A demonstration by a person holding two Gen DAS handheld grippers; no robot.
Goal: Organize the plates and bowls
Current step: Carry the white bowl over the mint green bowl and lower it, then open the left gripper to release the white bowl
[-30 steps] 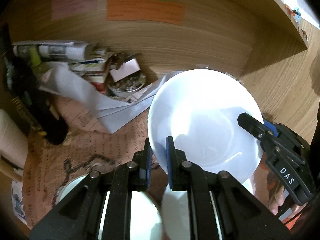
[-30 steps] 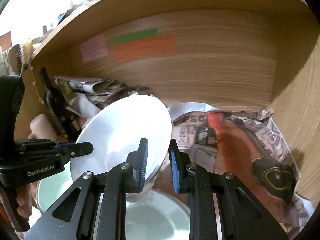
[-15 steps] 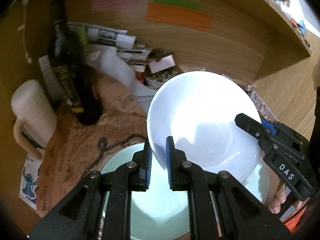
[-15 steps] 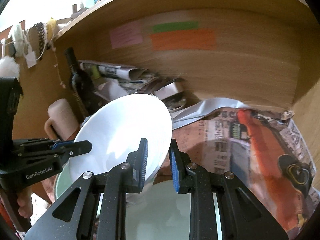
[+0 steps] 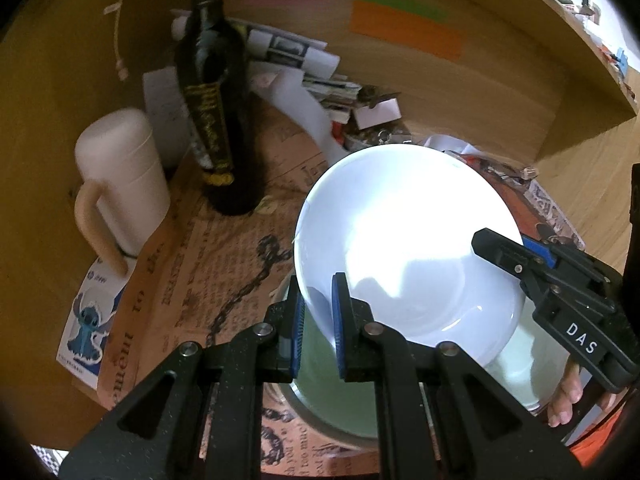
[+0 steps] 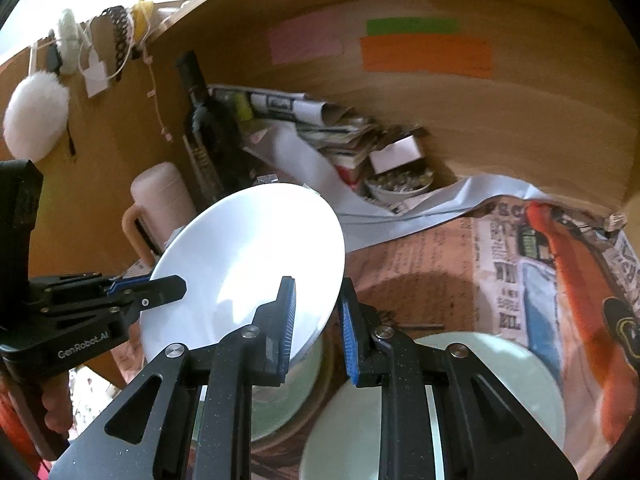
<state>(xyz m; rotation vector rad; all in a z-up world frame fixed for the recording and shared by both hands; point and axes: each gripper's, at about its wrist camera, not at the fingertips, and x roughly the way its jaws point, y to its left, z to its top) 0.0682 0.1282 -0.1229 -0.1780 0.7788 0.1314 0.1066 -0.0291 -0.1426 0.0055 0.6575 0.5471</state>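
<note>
White plate [image 5: 408, 248]: held tilted in the air above a pale green bowl [image 5: 344, 404], which stands on the newspaper-covered counter [image 5: 192, 280]; a second pale green dish [image 6: 500, 392] lies just beside it in the right wrist view.

Left claw [image 5: 317, 314]: clamped on the plate's near rim, blue pads pressed to either face.

Right claw [image 6: 317, 330]: fingers apart; the plate's edge lies in the gap, the left pad looks to touch it, the right pad shows clear space; judged a slackened or releasing hold, so the left claw carries the weight.

Step in hand: judged a transfer of the plate toward the stack of dishes; next move calls for levelling the plate and lowering it square onto the bowl below, or onto the dish beside it, without a rim strike.

Surroundings: dark wine bottle [image 5: 212, 120], gold label illegible; cream mug [image 5: 120, 184]; cartoon sticker card [image 5: 86, 320]; heaped papers [image 6: 320, 120].

Legible writing: "DAS" and "GenRobot.AI" on the claw bodies; newsprint headlines partial only; coloured notes [image 6: 424, 54] on the back panel unreadable.
</note>
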